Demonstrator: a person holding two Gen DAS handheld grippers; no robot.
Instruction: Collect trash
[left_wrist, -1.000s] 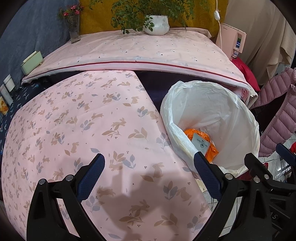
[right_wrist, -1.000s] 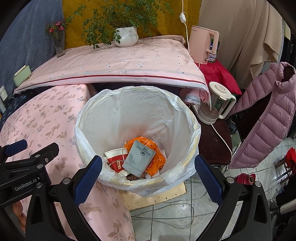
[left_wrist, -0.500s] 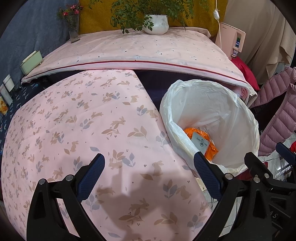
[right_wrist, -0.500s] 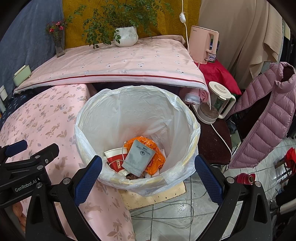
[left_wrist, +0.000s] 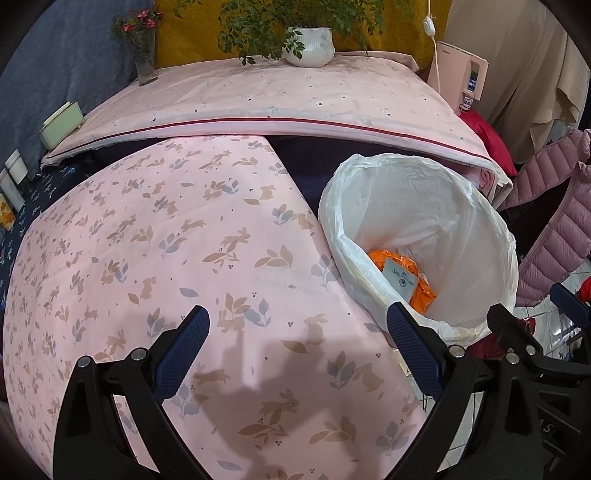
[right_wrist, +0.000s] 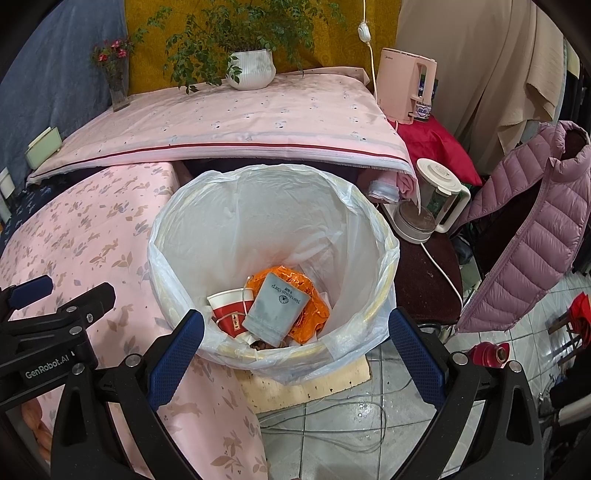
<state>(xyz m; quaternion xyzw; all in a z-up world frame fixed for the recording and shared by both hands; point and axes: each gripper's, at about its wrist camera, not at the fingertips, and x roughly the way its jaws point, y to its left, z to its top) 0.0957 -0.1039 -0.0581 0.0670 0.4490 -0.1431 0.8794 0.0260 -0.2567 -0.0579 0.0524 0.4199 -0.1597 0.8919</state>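
Left gripper spread wide and holding nothing, hovering over the pink rabbit-print cloth. Right gripper likewise gaping and bare, poised above the white-lined trash bin. Down in the liner: orange wrapper, grey-blue pouch lying on top, red-and-white paper cup alongside.

A lived-in home room, plainly. A lined waste bin sits at the centre of the clutter: just left of it a worktop under a pink rabbit-print cloth, behind it a potted plant on more pink cloth. To its right stand an electric kettle and a pink water dispenser; farther right hangs a puffer jacket over tiled floor.
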